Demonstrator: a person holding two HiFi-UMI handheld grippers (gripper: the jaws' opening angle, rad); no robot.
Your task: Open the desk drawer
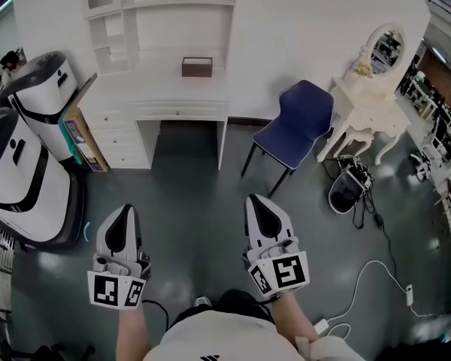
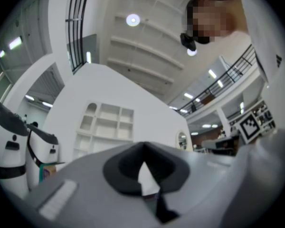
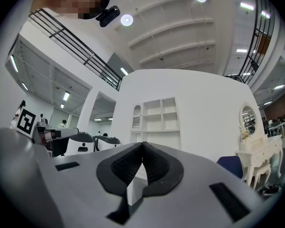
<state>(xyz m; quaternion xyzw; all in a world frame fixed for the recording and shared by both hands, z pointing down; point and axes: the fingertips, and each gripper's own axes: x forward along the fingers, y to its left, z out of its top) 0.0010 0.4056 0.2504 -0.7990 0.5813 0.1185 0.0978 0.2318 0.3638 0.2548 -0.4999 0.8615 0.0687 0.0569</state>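
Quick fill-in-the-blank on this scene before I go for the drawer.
The chair beside the desk is ___.
The box on the desk is ___.
The left gripper and right gripper are both ___, holding nothing.
The desk's centre drawer is ___.
Missing: blue; brown; shut; closed.

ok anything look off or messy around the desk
The blue chair stands askew right of the white desk, not tucked in, and loose cables trail over the floor. Nothing looks spilled or broken.
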